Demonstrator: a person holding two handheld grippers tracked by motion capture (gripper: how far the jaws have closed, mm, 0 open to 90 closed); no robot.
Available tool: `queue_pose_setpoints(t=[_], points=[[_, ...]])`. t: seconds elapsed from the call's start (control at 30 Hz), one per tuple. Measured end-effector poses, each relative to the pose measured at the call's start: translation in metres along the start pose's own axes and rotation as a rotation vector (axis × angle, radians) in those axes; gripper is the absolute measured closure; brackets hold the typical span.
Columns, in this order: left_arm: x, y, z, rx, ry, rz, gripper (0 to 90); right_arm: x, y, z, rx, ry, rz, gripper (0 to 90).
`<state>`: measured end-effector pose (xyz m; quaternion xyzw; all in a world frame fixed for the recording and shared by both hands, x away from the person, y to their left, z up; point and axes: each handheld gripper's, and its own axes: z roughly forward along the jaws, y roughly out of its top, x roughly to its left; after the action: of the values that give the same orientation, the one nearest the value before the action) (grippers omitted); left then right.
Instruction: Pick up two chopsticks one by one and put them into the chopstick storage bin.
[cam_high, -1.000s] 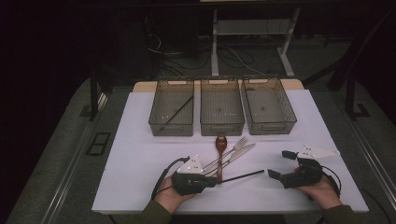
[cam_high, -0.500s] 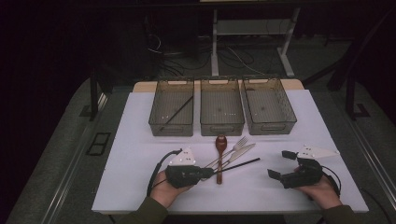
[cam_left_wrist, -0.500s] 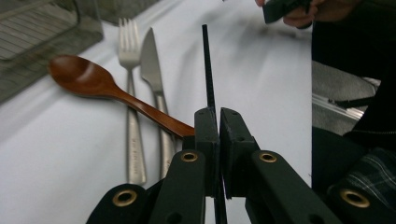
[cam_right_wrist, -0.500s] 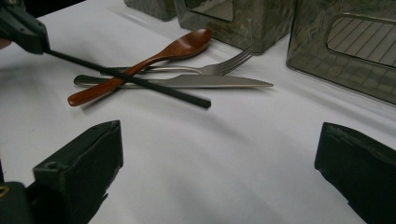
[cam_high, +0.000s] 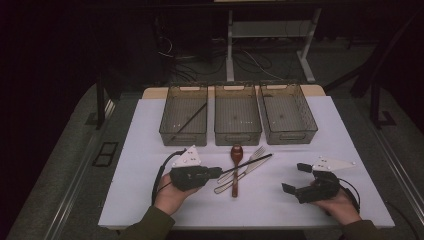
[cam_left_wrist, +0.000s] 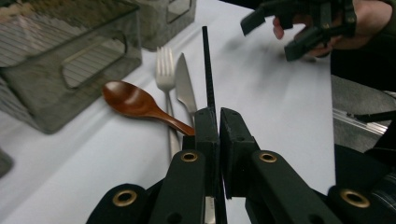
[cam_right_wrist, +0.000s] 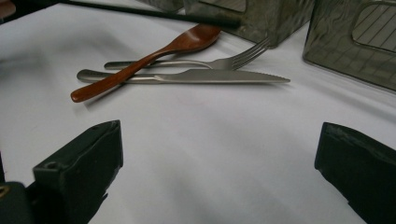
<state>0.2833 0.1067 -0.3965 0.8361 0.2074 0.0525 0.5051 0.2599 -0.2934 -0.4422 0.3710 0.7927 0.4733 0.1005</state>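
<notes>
the left gripper (cam_high: 220, 171) clenches one black chopstick (cam_high: 250, 162), lifted just above the wooden spoon (cam_high: 235, 165) near the table's (cam_high: 140, 150) front edge. the right gripper (cam_high: 299, 179) gapes wide, holding nothing, toward the front right corner.

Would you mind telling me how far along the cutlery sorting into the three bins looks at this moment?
Done: one thin black chopstick lies in the left smoky plastic bin. In hand: the left hand-held gripper is shut on a second black chopstick, raised above the table. Left: the brown wooden spoon, steel fork and steel knife lie on the white table; the right hand-held gripper waits open.
</notes>
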Motion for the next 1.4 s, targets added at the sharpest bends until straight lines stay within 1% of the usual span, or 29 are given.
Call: queue_pose_setpoints(t=[0.07,0.13,0.2,0.4,0.53,0.77,0.83,0.87,0.97,1.0,1.1,1.27,1.3,1.4], points=[[0.003,0.002,-0.002,-0.014,0.005,-0.008,85.9,0.0,0.0,0.001,0.004,0.002,-0.004,0.5],[0.006,0.004,-0.005,-0.019,0.014,-0.004,85.9,0.0,0.0,0.001,0.005,0.0,-0.005,0.5],[0.009,0.006,-0.008,-0.032,0.022,-0.013,85.9,0.0,0.0,0.0,0.005,-0.003,-0.002,0.5],[0.023,0.014,-0.012,-0.044,0.057,-0.011,85.9,-0.001,0.0,0.0,0.005,-0.005,-0.003,0.5],[0.031,0.021,-0.014,-0.054,0.073,-0.007,85.9,-0.001,0.0,0.0,0.003,-0.007,-0.001,0.5],[0.046,0.034,-0.021,-0.071,0.097,-0.021,85.9,-0.001,0.0,-0.001,0.001,-0.006,-0.001,0.5],[0.051,0.037,-0.023,-0.073,0.104,-0.027,85.9,-0.001,0.0,-0.001,0.0,-0.005,-0.001,0.5],[0.054,0.039,-0.025,-0.07,0.11,-0.024,85.9,-0.001,0.0,-0.001,-0.001,-0.006,0.001,0.5],[0.062,0.042,-0.027,-0.078,0.122,-0.036,85.9,-0.001,0.0,-0.001,0.001,-0.006,0.005,0.5],[0.065,0.044,-0.028,-0.074,0.127,-0.04,85.9,-0.001,0.0,-0.001,-0.002,-0.007,0.008,0.5],[0.073,0.048,-0.029,-0.073,0.145,-0.052,85.8,-0.002,0.0,-0.001,0.003,-0.005,-0.002,0.5],[0.088,0.055,-0.032,-0.062,0.182,-0.062,85.9,-0.001,0.0,-0.002,0.005,-0.005,0.012,0.5],[0.091,0.056,-0.033,-0.063,0.189,-0.068,85.9,-0.002,0.0,-0.001,-0.001,-0.008,0.002,0.5],[0.101,0.059,-0.036,-0.067,0.21,-0.084,85.9,-0.002,0.0,-0.002,-0.001,-0.007,0.001,0.5]])
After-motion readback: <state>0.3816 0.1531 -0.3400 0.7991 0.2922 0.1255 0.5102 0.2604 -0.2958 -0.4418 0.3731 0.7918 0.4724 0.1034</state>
